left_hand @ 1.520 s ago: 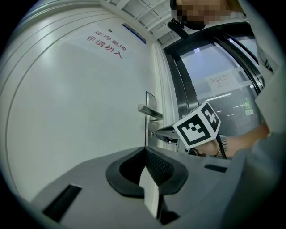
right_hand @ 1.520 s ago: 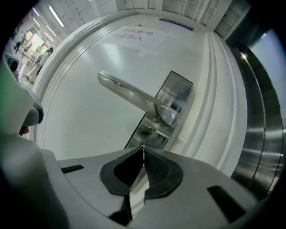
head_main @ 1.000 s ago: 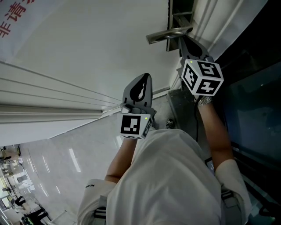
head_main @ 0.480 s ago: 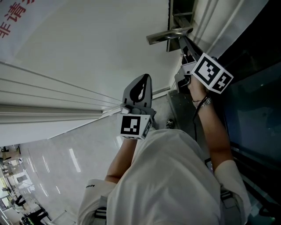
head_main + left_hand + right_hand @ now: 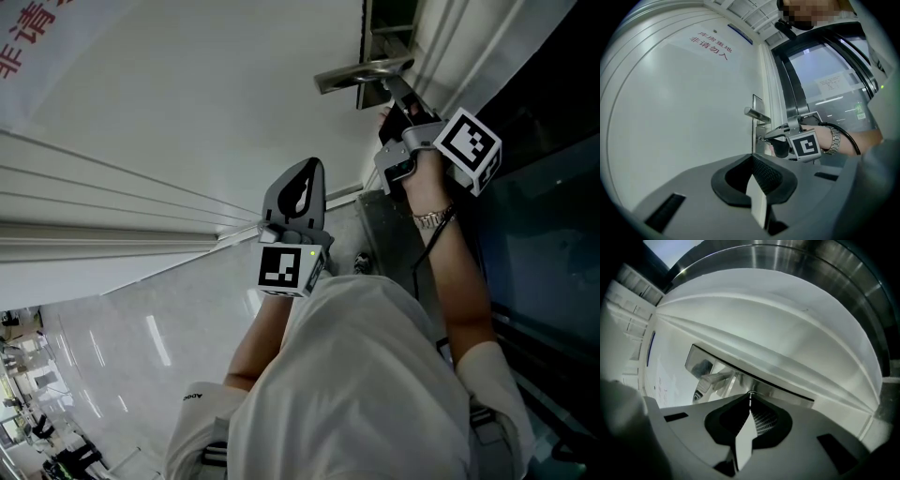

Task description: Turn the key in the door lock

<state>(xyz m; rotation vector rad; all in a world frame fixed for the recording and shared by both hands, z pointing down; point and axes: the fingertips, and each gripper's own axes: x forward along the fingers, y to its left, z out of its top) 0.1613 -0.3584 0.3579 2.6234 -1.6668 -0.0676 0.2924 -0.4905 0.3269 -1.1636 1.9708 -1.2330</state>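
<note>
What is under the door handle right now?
The right tool, shut on the key, only its thin edge showing, at the lock plate. The keyhole and the rest of the key are covered by the jaws.

Of the key (image 5: 750, 393) only a sliver shows, pinched at the right tool's (image 5: 750, 398) tips just beside the handle (image 5: 716, 378); its shape is too small to tell. In the head view that tool hides the key and keyhole by the handle. The lock plate (image 5: 386, 17) beyond the handle runs off the top edge. Red print (image 5: 37, 33) far left of the handle is cut off at 2 edges.
</note>
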